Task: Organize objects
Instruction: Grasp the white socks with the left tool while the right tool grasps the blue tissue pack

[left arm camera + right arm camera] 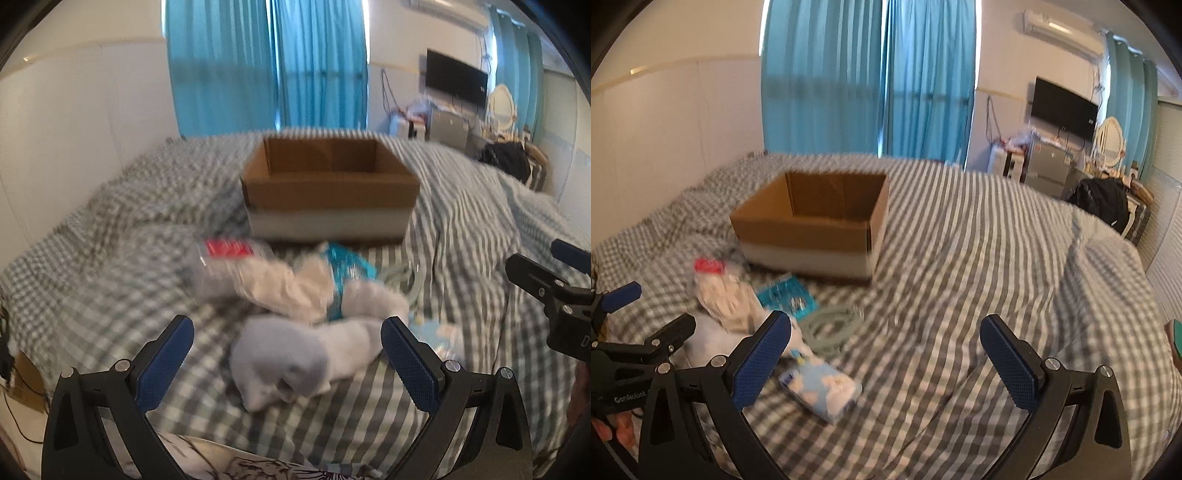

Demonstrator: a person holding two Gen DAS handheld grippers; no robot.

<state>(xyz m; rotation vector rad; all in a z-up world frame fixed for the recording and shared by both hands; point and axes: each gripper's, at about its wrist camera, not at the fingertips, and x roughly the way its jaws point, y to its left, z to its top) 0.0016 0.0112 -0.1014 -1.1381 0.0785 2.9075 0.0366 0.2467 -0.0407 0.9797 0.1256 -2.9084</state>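
An open cardboard box (328, 192) (812, 236) stands on the checked bed. In front of it lies a loose pile: a clear bag with a red label (236, 266) (716, 288), a teal packet (347, 273) (786, 297), a coiled pale cable (831, 326), a pale grey sock (295, 362) and a light blue tissue pack (822, 391). My left gripper (286, 343) is open, its jaws on either side of the sock, apart from it. My right gripper (886, 350) is open over bare bedding, right of the pile, nothing between its fingers.
Checked bedding (979, 277) covers the whole bed, rumpled toward the left wall. Blue curtains (868, 74) hang behind. A dark monitor (1063, 107), a mirror and a black bag (1100, 203) stand at the far right. The right gripper's body (554, 291) shows at the left view's edge.
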